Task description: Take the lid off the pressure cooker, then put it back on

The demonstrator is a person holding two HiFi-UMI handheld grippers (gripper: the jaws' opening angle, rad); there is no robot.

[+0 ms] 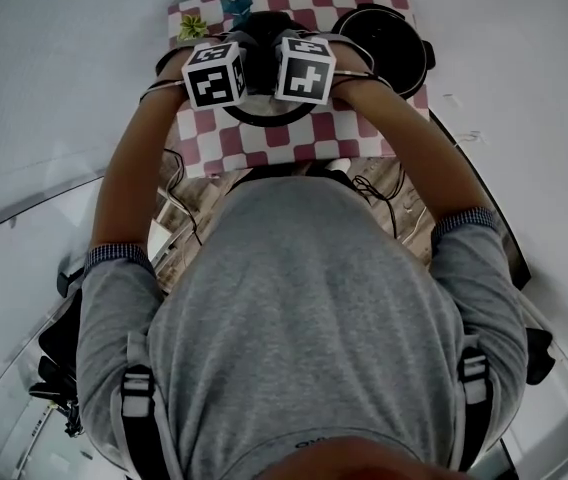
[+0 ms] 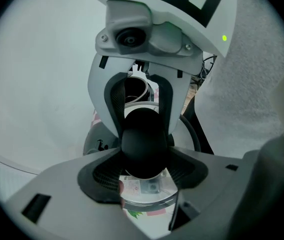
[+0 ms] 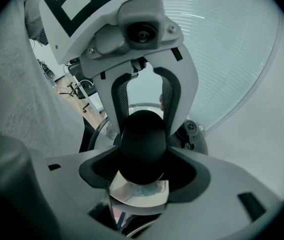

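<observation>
Two grippers are in your hands, each with one marker cube: the left cube [image 1: 214, 73] and the right cube [image 1: 306, 68] sit side by side over the checked cloth [image 1: 294, 143]. At the cloth's far left edge are two small objects, one green [image 1: 192, 26] and one teal [image 1: 234, 1].

Your left gripper [image 2: 144, 171] has its jaws closed on the single black knob [image 3: 142, 144] of the lid [image 1: 264, 116]. Your right gripper [image 3: 144, 174] clamps the same knob from the opposite side, so the two face each other.

One red-and-white label [image 2: 141, 186] sits on the shiny lid below the knob, its print too small to read. The cubes carry only black-and-white square patterns.

The round lid lies level with its knob pointing up, over the cloth and off the one black cooker pot [image 1: 384, 33]. That pot stands just to its right, mouth upward.
</observation>
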